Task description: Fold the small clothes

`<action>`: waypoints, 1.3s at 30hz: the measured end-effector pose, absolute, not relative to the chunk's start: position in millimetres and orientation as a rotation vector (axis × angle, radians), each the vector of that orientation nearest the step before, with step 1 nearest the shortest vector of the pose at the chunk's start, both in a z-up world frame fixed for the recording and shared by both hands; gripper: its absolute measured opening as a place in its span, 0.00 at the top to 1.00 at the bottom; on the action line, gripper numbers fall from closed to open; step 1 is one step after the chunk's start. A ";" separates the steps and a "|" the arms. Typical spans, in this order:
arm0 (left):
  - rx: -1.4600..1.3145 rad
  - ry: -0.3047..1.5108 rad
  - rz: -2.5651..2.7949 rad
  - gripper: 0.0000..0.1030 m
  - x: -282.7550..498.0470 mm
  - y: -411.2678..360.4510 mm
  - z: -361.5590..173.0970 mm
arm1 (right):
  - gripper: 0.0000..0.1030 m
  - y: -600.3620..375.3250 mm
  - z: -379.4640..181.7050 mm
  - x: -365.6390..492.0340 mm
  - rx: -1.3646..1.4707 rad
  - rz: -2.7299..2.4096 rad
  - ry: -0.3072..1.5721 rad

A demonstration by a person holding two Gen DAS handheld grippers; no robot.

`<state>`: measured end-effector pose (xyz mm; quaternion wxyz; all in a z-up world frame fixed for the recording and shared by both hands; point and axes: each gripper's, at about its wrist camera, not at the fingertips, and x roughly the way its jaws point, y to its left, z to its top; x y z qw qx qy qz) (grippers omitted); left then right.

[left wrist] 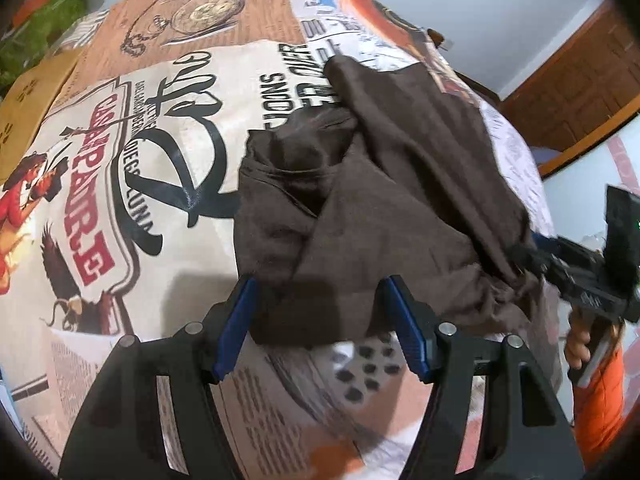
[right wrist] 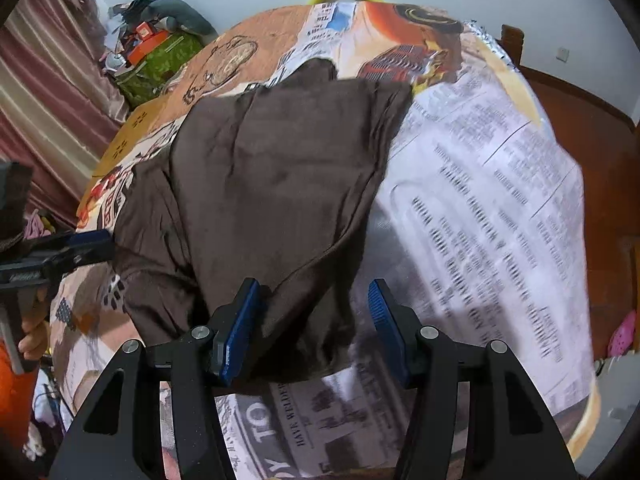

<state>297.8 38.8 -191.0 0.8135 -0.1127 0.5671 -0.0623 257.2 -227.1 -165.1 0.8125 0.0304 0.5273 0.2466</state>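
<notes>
A dark brown garment (left wrist: 360,184) lies bunched and partly folded on the printed bedspread (left wrist: 132,140). It also shows in the right wrist view (right wrist: 260,184). My left gripper (left wrist: 320,296) is open, its blue pads on either side of the garment's near edge. My right gripper (right wrist: 314,300) is open too, with the near corner of the garment between its fingers. In the left wrist view the right gripper (left wrist: 528,256) reaches in at the garment's right edge. In the right wrist view the left gripper (right wrist: 96,244) sits at the garment's left edge.
The bedspread (right wrist: 480,200) covers a bed with newspaper and poster prints. A cardboard box (left wrist: 28,100) lies at the far left. A pile of bags and clutter (right wrist: 156,52) stands by the curtain. A wooden frame (right wrist: 592,152) runs along the right.
</notes>
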 end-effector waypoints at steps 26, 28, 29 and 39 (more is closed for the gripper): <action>-0.274 1.222 -0.100 0.38 328.4 100.6 -191.0 | 0.47 -218.6 -161.4 241.0 0.064 0.533 1.129; -0.290 1.232 -0.122 0.38 329.7 96.9 -196.3 | 0.46 -227.9 -154.6 245.2 0.061 0.516 1.113; -0.290 1.234 -0.134 0.38 330.2 94.1 -198.3 | 0.46 -231.2 -151.9 247.5 0.062 0.507 1.106; -0.326 1.237 -0.276 0.38 317.5 75.6 -198.3 | 0.46 -247.5 -143.1 273.9 0.079 0.438 1.038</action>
